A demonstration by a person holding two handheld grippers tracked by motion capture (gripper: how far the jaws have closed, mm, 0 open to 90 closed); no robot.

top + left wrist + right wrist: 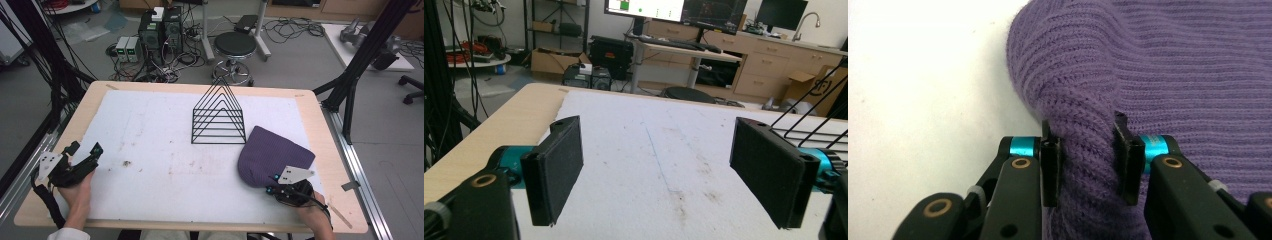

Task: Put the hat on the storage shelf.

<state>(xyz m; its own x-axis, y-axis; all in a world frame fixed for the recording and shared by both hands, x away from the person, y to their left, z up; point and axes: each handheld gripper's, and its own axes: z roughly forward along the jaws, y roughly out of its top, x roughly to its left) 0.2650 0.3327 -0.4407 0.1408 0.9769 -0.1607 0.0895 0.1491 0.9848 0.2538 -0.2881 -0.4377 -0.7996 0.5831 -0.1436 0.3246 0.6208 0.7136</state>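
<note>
A black wire rack (219, 115) of triangular frames is seen upright on the white mat (165, 150) that covers the wooden bench (320, 125), toward its far side. Beyond the bench, a round black stool (235, 45) and two computer towers (161, 31) amid tangled cables are seen on the grey floor.

The black wire rack (218, 114) stands mid-table on the white mat (150, 150). Just right of it and nearer the person lies the purple knit hat (272, 155) — the right gripper (280, 187) at its near edge. The left gripper (82, 160) rests well left of the rack (near the mat's edge).
</note>
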